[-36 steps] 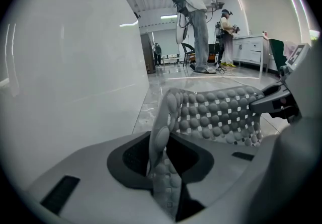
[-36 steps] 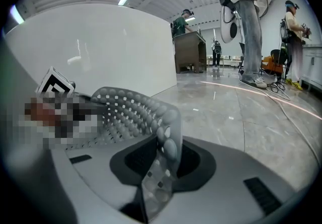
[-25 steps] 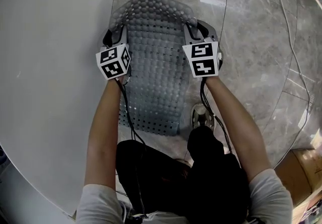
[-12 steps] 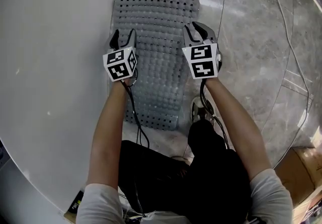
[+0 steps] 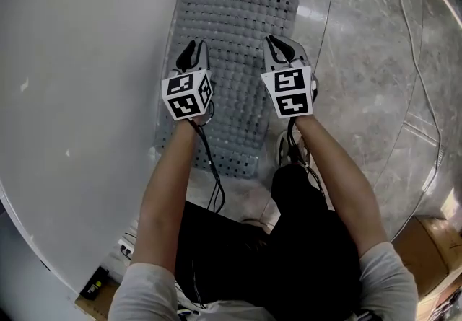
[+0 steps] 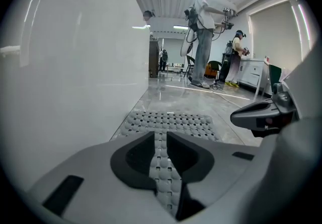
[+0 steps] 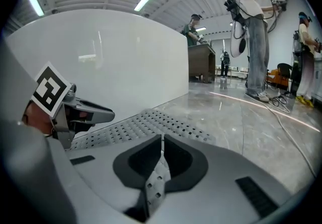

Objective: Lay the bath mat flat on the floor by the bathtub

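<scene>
The mat [image 5: 238, 31] lies flat on the floor [image 5: 361, 96], bumpy side up, with no fold or lifted corner visible in any view. Its long axis runs straight away from the person, parallel to the tub [image 5: 86, 96], and its left long edge sits close against the tub's white wall. The near short end is by the person's feet and the far short end points down the room. That seems a sensible place for it, since someone stepping out over the tub's side would land on the mat's length rather than across its narrow width. I judge the laying itself finished. Both grippers hang just above the mat's nearer half, pointing along it and tilted down, one toward each long edge, where they would have carried it by its sides. The left gripper [image 5: 195, 51] has just been narrowing its jaws. They stand slightly apart with a thin even gap, and only the mat below shows through that gap, with nothing between the pads. The right gripper [image 5: 280, 44] has its jaws together at the tips and is also empty, and the mat seen behind the tips is the one on the floor.
</scene>
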Demonstrator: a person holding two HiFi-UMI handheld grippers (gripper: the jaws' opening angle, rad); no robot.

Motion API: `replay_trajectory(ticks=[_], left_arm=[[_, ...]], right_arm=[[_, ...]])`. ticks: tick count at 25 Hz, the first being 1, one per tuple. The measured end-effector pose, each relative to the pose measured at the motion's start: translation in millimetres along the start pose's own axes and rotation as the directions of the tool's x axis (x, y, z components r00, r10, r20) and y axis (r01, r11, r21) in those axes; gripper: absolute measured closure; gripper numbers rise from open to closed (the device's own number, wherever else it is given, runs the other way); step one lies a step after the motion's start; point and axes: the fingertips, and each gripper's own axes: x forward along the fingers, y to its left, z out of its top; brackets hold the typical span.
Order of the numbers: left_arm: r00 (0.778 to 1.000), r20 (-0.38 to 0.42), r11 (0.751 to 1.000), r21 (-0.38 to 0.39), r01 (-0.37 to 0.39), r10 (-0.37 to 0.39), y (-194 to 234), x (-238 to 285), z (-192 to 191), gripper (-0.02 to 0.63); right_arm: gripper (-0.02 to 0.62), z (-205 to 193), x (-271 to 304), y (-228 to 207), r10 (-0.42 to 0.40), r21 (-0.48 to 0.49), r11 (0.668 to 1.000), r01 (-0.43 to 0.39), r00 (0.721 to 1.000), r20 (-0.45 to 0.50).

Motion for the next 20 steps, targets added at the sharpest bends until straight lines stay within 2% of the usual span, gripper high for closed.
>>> replay_trajectory(ticks=[2, 6, 10, 15, 20], left_arm=[[1.0, 0.028, 1.0, -0.011, 0.008, -0.008, -4.7, -12.2, 2.1, 0.559], [0.996, 0.09, 1.0, -0.019, -0.01, 0.012, -13.2, -36.3, 8.8, 0.584], [0.986, 0.159, 0.998, -0.05, -0.045, 0.053, -13.3, -60.2, 19.4, 0.592], [0.97, 0.23, 0.997, -0.028, -0.074, 0.078, -13.6, -88.7, 30.2, 0.594], [0.963, 0.257, 0.996, -0.011, -0.085, 0.085, -17.5, -109.8, 34.9, 0.594]], right_arm=[[0.58, 5.8, -4.0, 14.0, 0.023, -0.028, 0.999, -0.022, 1.0, 0.019], [0.588, 10.7, -9.4, 37.6, 0.078, -0.056, 0.996, -0.075, 0.996, 0.046], [0.589, 19.6, -16.3, 64.2, 0.144, -0.102, 0.985, -0.136, 0.986, 0.083], [0.589, 32.2, -30.0, 86.9, 0.198, -0.133, 0.975, -0.181, 0.972, 0.13], [0.589, 44.7, -44.1, 95.3, 0.222, -0.167, 0.966, -0.197, 0.963, 0.151]])
